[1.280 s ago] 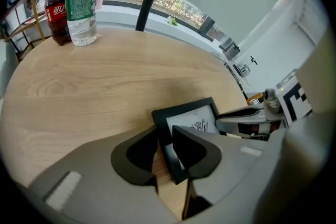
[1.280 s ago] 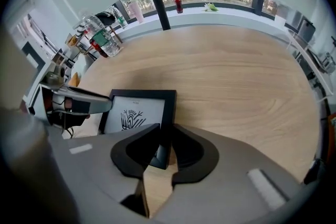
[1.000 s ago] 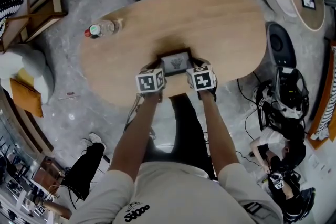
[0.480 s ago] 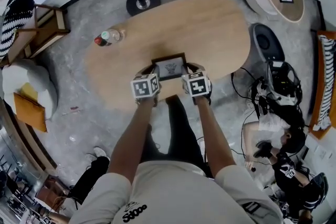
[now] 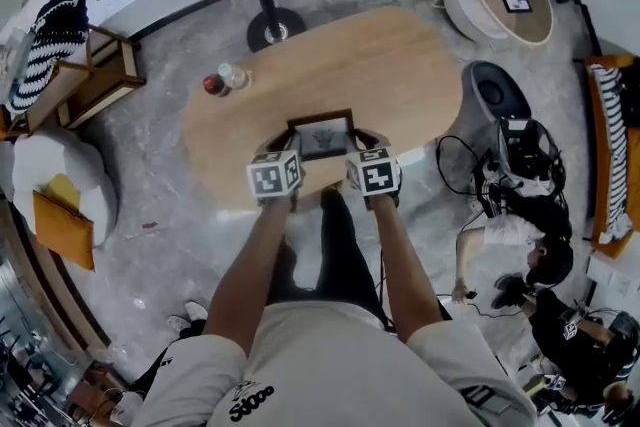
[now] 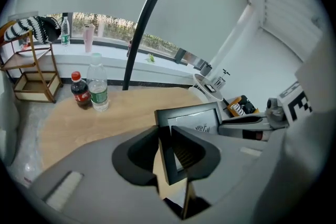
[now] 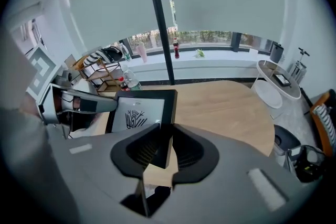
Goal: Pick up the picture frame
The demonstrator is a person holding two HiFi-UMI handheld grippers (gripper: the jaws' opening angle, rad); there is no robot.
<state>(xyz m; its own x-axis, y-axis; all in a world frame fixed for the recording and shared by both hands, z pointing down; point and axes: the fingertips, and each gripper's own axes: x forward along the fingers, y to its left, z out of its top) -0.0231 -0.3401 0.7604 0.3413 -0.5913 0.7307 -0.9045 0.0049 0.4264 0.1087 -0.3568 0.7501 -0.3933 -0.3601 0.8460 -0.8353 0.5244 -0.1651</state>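
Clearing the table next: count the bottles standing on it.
2. A cola bottle and a clear water bottle stand side by side at the table's left end as the head view shows it. None looks hidden.

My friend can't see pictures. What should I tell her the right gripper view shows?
The right gripper has its two dark jaws clamped on one side edge of a black picture frame with a black line drawing, held above an oval wooden table. The left gripper grips the frame's other side.
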